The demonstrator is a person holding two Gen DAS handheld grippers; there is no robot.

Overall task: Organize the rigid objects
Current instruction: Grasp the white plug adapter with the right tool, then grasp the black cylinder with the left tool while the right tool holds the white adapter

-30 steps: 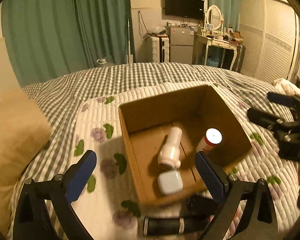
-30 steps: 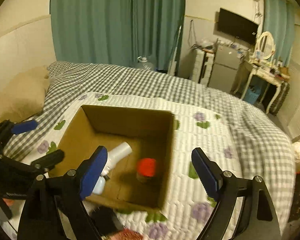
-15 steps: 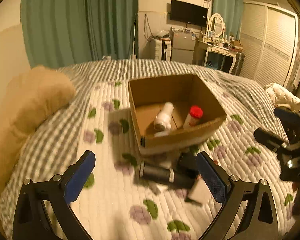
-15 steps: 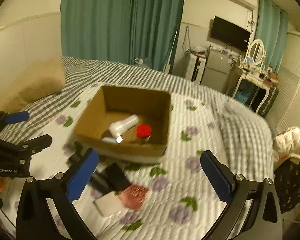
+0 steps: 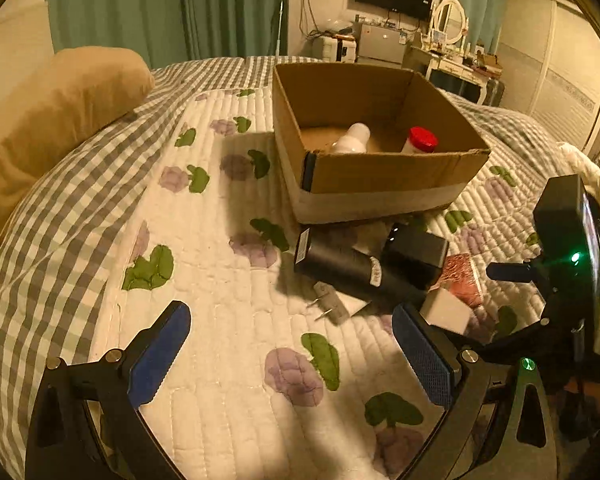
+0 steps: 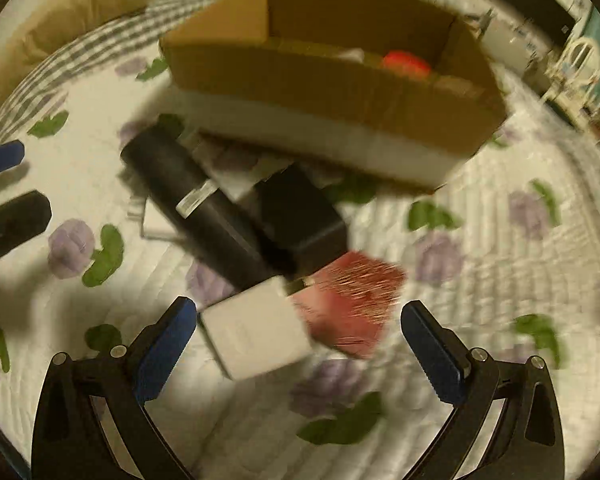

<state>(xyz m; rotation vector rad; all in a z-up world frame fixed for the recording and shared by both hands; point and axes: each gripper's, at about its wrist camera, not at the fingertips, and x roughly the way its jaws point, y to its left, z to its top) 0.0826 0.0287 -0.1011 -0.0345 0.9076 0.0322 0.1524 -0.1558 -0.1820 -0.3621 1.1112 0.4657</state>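
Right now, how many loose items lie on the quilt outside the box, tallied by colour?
Black: 2, cylinder and black box
White: 2, white box and plug adapter
Red: 1, red packet
Total: 5

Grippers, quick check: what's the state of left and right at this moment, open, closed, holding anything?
Left gripper: open, holding nothing, above the quilt.
Right gripper: open, holding nothing, over the white box and red box.

Open cardboard box (image 5: pixel 380 176) on quilt: white bottle (image 5: pixel 352 140) lying, red-capped jar (image 5: pixel 420 141) upright. Just before box: black cylinder (image 5: pixel 340 264), black block (image 5: pixel 416 250), red packet (image 6: pixel 352 304), white cube (image 6: pixel 256 330), possibly plug adapter (image 5: pixel 328 300).
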